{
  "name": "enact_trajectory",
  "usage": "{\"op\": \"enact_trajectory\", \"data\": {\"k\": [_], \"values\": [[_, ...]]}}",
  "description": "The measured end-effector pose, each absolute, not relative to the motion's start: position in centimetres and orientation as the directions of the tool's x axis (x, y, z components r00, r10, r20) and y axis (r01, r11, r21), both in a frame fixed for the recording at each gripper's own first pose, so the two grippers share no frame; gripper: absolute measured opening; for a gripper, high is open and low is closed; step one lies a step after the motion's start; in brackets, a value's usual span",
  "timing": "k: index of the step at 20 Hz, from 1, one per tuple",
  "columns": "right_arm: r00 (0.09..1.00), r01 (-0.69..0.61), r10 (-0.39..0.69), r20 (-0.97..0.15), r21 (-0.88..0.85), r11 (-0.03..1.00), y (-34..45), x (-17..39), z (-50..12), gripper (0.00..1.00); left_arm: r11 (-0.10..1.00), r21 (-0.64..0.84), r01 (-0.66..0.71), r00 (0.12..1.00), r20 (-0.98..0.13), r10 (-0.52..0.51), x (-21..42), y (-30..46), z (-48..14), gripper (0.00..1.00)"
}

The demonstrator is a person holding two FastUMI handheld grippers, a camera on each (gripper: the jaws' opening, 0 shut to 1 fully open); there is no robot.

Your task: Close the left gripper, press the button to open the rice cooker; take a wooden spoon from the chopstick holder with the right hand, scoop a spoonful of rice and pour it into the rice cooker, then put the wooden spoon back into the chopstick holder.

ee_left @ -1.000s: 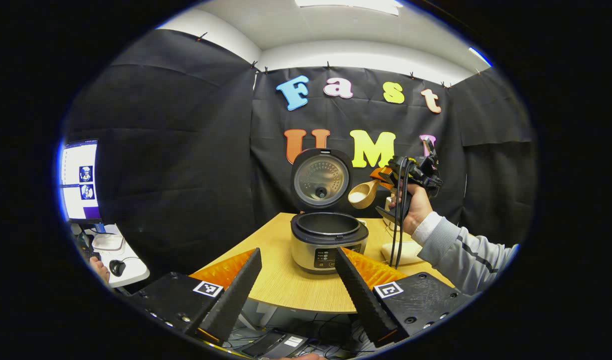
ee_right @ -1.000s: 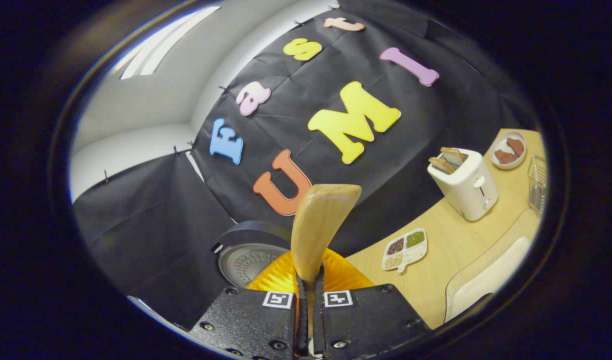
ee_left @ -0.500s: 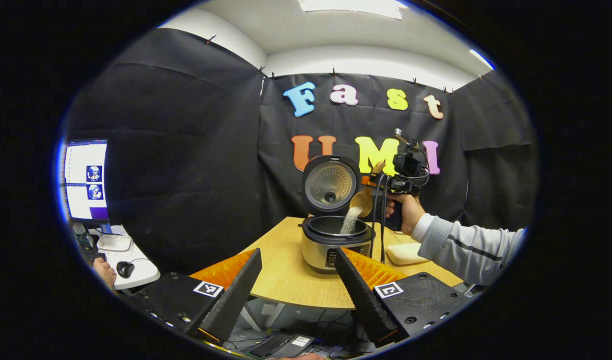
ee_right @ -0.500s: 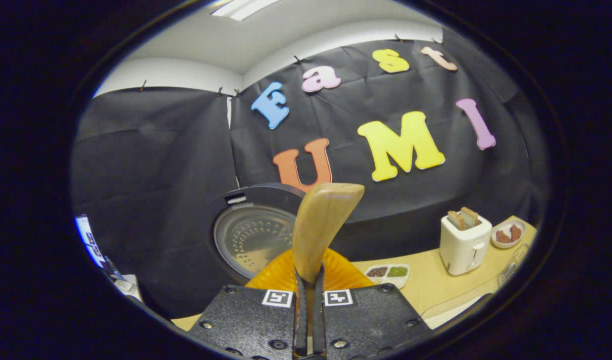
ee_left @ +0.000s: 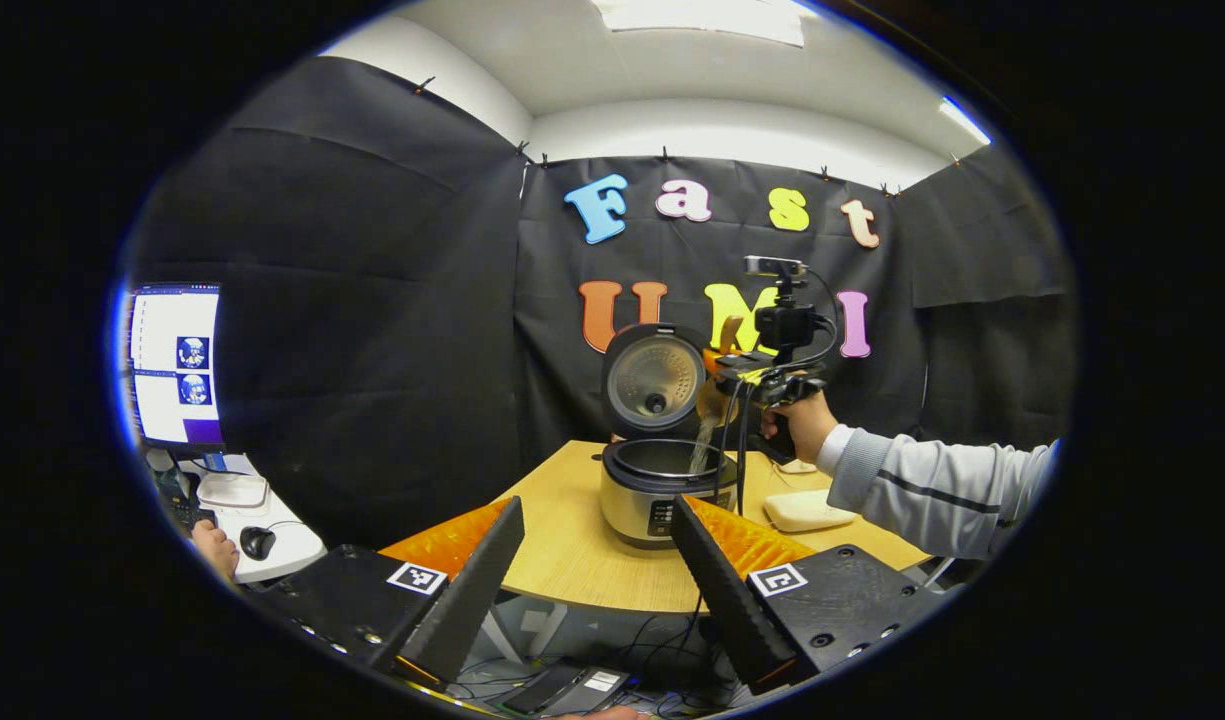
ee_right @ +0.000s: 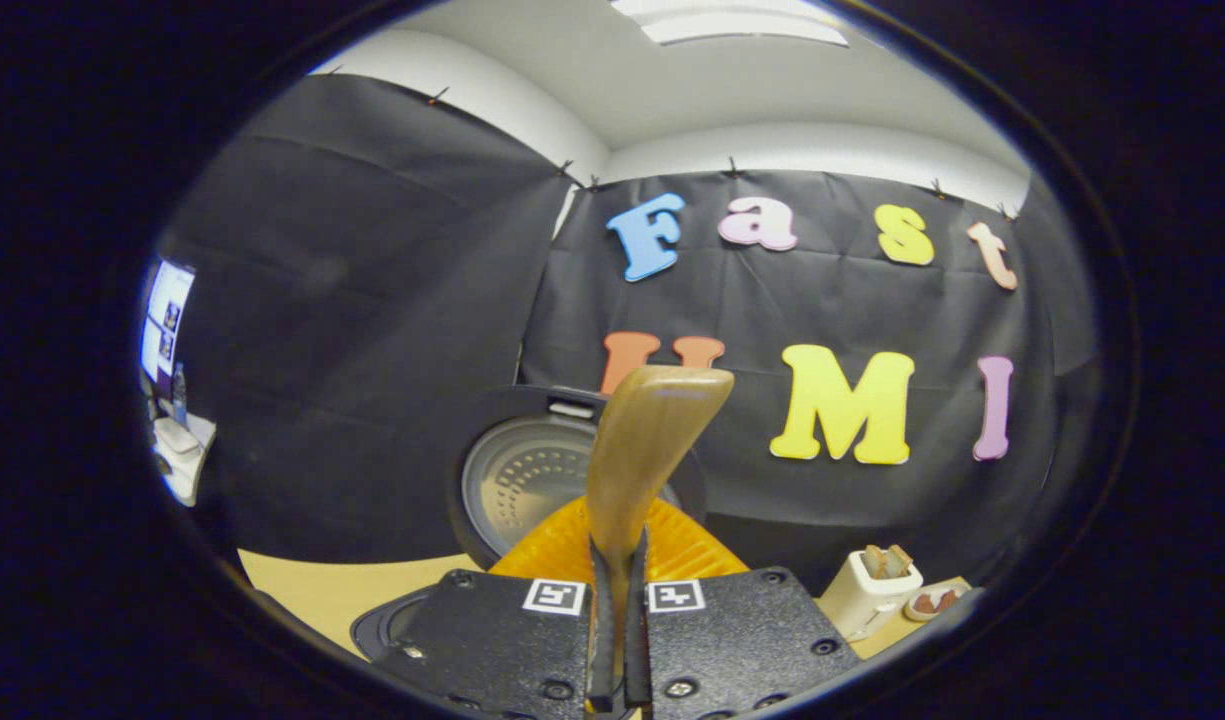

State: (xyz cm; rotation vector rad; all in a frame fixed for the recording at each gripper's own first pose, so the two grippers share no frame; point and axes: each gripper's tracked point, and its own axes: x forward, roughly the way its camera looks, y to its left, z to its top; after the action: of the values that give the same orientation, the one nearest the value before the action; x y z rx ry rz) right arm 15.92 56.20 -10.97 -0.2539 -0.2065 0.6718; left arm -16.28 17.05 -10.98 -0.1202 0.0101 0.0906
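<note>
Now right tongs [ee_right: 617,640] pinch wooden spoon [ee_right: 644,450], rice [ee_left: 700,452] streaming into rice cooker [ee_left: 664,488]; left tongs [ee_left: 597,560] wide.

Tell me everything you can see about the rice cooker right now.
The rice cooker stands on the wooden table, a round pale body with a dark rim and a small front control panel. Its lid is swung up behind, nearly upright, showing a metallic dimpled inner plate with a central knob. A thin stream of rice falls into the open pot from the spoon held just above its right side. Nothing else touches it.
</note>
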Motion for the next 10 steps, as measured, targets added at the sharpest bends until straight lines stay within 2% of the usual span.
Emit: {"op": "enact_trajectory", "data": {"k": [5, 10], "values": [[0.767, -0.574, 0.635, 0.092, -0.343, 0.744, 55.1, 15.1, -10.9, 0.09, 0.987, -0.139, -0.08, 0.997, -0.031, 0.076, -16.3, 16.5, -11.3, 0.95], [0.831, -0.512, 0.548, 0.09, -0.259, 0.819, 49.3, 17.0, -8.1, 0.09, 0.987, -0.143, -0.075, 0.997, -0.017, 0.073, -16.4, 16.2, -10.7, 0.94]]}}
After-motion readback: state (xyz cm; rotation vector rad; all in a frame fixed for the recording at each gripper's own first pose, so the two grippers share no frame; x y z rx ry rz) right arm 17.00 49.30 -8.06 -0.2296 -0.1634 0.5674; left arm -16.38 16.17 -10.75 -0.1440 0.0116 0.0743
